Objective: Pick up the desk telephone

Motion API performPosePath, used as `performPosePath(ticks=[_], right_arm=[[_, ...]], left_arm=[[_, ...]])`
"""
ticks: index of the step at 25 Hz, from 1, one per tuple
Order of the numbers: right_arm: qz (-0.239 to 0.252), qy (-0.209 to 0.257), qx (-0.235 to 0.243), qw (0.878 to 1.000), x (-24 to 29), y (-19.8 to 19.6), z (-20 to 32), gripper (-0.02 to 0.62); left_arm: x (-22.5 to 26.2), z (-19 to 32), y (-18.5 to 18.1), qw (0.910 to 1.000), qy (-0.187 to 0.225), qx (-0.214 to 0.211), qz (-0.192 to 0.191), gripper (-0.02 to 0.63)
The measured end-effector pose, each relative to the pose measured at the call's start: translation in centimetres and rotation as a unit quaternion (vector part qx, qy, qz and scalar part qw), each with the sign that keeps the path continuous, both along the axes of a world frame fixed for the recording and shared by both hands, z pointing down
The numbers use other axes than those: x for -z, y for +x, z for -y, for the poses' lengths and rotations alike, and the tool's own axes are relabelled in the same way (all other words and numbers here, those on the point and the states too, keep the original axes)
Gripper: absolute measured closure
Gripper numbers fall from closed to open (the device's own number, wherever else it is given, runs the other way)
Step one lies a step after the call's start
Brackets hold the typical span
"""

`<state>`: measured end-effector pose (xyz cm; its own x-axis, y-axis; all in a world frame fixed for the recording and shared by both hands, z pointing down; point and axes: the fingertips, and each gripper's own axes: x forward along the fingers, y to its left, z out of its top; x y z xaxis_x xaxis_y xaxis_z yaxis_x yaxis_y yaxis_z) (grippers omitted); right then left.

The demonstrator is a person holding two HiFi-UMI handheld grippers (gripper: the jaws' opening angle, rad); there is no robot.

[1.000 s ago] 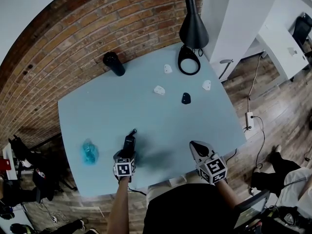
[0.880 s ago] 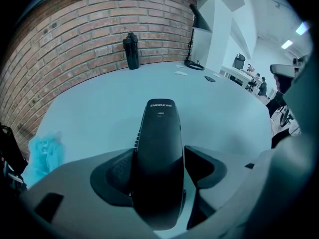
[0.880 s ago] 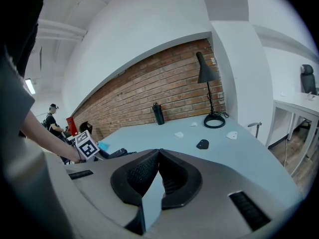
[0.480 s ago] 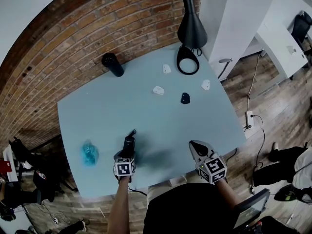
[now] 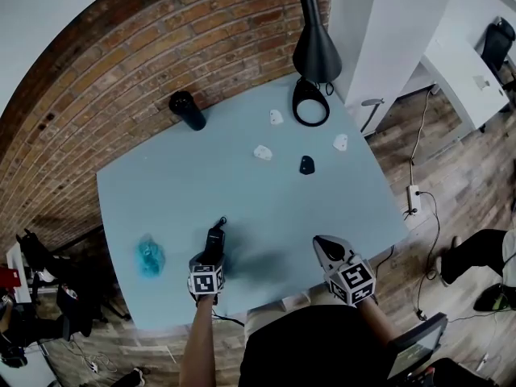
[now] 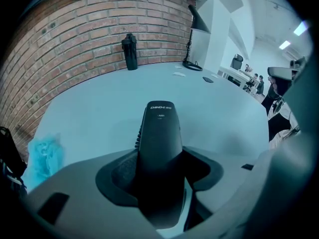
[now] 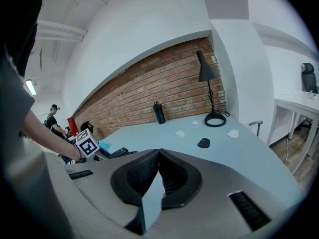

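Low at the table's (image 5: 266, 204) near edge, left of its middle, the black telephone handset (image 6: 160, 143) lies flat on the pale blue top. Its printed end points toward the table's far side, and a bit of coiled cord (image 5: 222, 219) shows at that end. The left gripper (image 6: 158, 172) comes steeply down on it from the near edge. Its jaws have just been closing, and in the left gripper view the handset fills the gap between them, with the dark pads (image 6: 118, 172) lying against its sides. The handset rests on the table.

The right gripper (image 7: 158, 156) hovers at the same near edge, right of the table's middle and well apart from the handset. Its jaws are pressed together at the tips with nothing between them.

At the table's left side, close to the near edge, sits a crumpled light-blue piece (image 5: 148, 253); whether it is cloth or plastic I cannot tell. Past the middle of the table lie a small black piece (image 5: 306, 164) and three small white ones (image 5: 263, 151), one of them by the right edge. A black bottle (image 5: 187, 108) stands upright at the far edge on the left half of the table. A black desk lamp (image 5: 316, 53) stands on its ring base at the far right corner. A brick wall (image 5: 121, 47) runs behind the table's far edge, and a white power strip (image 5: 414, 198) lies on the wooden floor off its right side.
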<state>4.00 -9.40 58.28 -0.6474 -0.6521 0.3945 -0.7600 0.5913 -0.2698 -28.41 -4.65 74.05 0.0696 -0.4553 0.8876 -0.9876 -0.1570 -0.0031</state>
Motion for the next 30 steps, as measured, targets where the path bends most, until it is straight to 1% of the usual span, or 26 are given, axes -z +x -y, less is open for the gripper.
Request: performPosePath(ticks=[7, 10, 19, 30], right_arm=[[0.000, 0.005, 0.000, 1.000, 0.19, 0.07, -0.15, 0.581], [-0.001, -0.006, 0.004, 1.000, 0.03, 0.09, -0.54, 0.581], [0.003, 0.006, 0.006, 1.000, 0.02, -0.12, -0.57, 0.581], [0.001, 0.002, 0.005, 1.000, -0.09, 0.15, -0.60, 0.581]], left_arm=[[0.01, -0.24, 0.00, 1.0000, 0.007, 0.004, -0.005, 0.330], [0.52, -0.29, -0.04, 0.9999, 0.011, 0.001, 0.002, 0.330], [0.08, -0.41, -0.13, 1.0000, 0.004, -0.001, 0.003, 0.331], [-0.26, -0.08, 0.00, 0.9999, -0.010, -0.006, -0.003, 0.324]])
